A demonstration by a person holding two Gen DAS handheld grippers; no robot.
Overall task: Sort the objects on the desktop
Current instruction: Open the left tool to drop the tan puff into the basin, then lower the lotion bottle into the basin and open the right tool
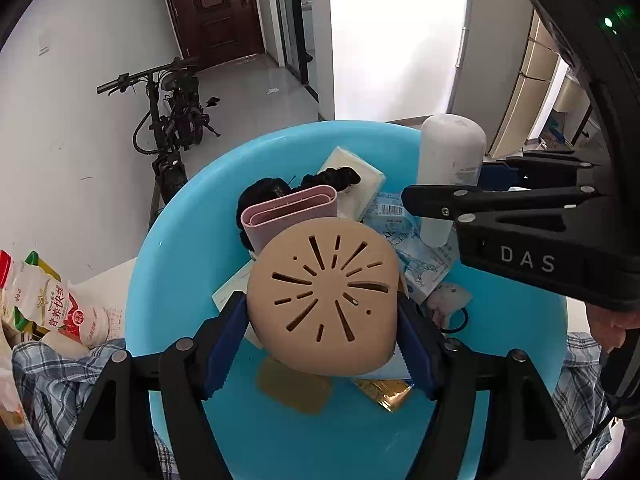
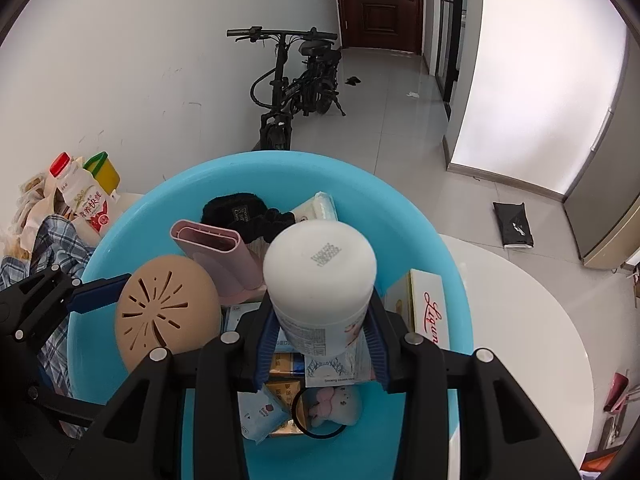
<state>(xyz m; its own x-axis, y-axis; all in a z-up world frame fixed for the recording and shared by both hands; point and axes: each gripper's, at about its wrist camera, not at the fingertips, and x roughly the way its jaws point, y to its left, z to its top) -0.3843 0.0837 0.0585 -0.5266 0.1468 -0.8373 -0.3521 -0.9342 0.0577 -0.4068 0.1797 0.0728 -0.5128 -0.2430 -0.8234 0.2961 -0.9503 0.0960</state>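
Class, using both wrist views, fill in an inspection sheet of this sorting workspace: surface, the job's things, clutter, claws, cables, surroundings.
Surface: white round table, partly covered by a blue basin.
Job's things: tan slotted disc and white bottle, both held above the basin; pink holder, black scrunchie, packets and a small plush lie inside.
Clutter: milk bottle, plaid cloth and bagged snacks beside the basin.
Claws: left claw shut on the disc; right claw shut on the bottle.
Cables: nothing seen.
Surroundings: folding bike, brown door, tiled floor, black bag on it.
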